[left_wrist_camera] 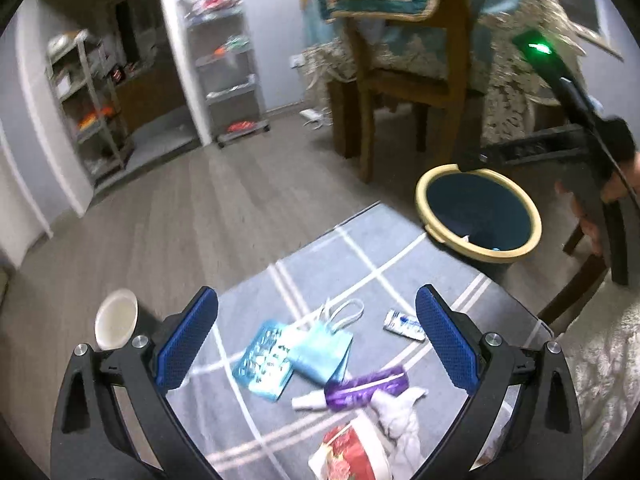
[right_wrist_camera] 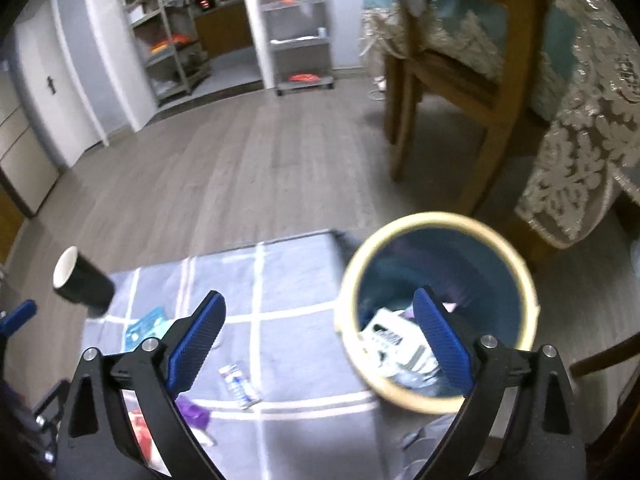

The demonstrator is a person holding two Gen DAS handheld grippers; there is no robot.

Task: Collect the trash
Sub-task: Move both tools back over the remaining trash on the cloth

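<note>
Trash lay scattered across a grey rug with white grid lines (left_wrist_camera: 360,248) on the wood-plank floor, while some of it already sat in a round dark-blue bin with a cream rim (right_wrist_camera: 440,308) standing off the rug's corner, near a wooden chair (left_wrist_camera: 412,80) and a table draped in lace cloth (right_wrist_camera: 580,140). White and grey packaging (right_wrist_camera: 390,338) showed in the bottom of the bin, so the collecting looked partly done.

Much remained on the rug: a crumpled grey-white cloth or paper wad (left_wrist_camera: 400,412), a red-and-white floral package (left_wrist_camera: 352,452), a light-blue paper gift bag with white handles (left_wrist_camera: 320,352), a turquoise printed flat packet (left_wrist_camera: 262,364) beside it, a purple foil wrapper (left_wrist_camera: 366,388), a small white bottle (left_wrist_camera: 308,402) touching the wrapper, and a small white-and-blue sachet (left_wrist_camera: 404,324) lying apart towards the bin.

A black paper cup with a white inside (right_wrist_camera: 82,282) appeared beside the left gripper (left_wrist_camera: 316,344), outside its jaws; what carried it could not be told. Both pairs of blue-padded jaws stood spread wide with nothing between them, the left gripper above the litter and the right gripper (right_wrist_camera: 320,344) over the rug at the bin's rim. By the look of it, the next pickup had yet to begin.
</note>
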